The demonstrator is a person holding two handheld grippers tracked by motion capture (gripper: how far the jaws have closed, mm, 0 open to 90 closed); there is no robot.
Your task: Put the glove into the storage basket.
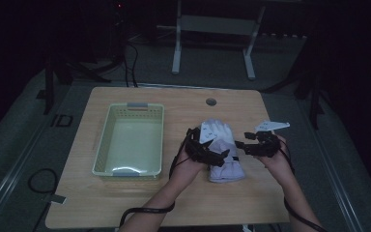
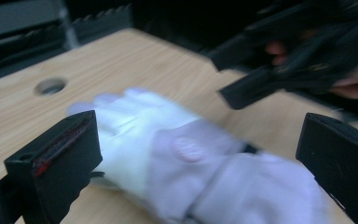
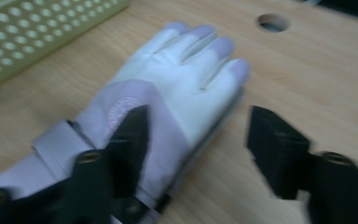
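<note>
Closing in on the glove [image 1: 221, 145], both grippers [image 1: 212, 153] [image 1: 244, 144] spread wide; risking pinching just the 3 o'clock edge, slipping.

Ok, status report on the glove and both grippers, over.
Left gripper open, fingers either side of the glove. Right gripper open over its edge. Glove flat on table, basket beside it. Nothing in the way.

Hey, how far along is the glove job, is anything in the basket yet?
Nothing looks done yet: the green basket holds nothing, and the white glove lies flat on the table to its right. In hand: both claws are open at the glove, the left claw straddling its cuff end and the right claw over its edge. Likely left: closing on the glove, lifting it and placing it in the basket.
</note>
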